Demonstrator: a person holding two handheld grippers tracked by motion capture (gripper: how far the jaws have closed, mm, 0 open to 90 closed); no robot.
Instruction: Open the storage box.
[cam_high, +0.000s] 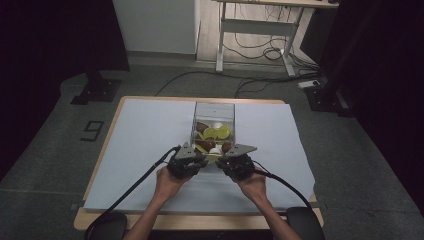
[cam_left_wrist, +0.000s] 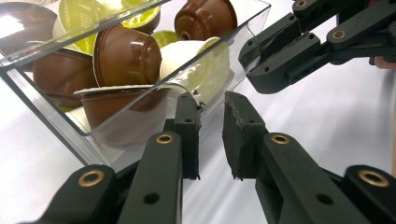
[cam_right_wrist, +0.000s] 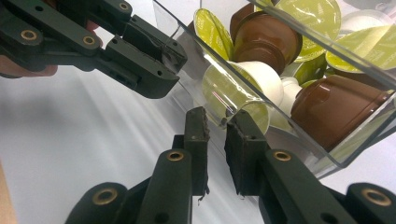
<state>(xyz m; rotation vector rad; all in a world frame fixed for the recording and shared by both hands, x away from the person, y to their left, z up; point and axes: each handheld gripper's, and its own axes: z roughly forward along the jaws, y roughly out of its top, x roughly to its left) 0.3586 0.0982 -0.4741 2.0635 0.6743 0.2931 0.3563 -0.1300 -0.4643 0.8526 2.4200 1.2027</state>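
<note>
Bare cloth (cam_high: 145, 135) beside clear box (cam_high: 214, 111)

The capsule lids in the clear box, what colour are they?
Lime green lids, best in the right gripper view.

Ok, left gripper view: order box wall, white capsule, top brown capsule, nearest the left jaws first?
1. Clear box wall, at the left gripper.
2. White capsule, just behind it.
3. Top brown capsule, farther back, right.
</note>
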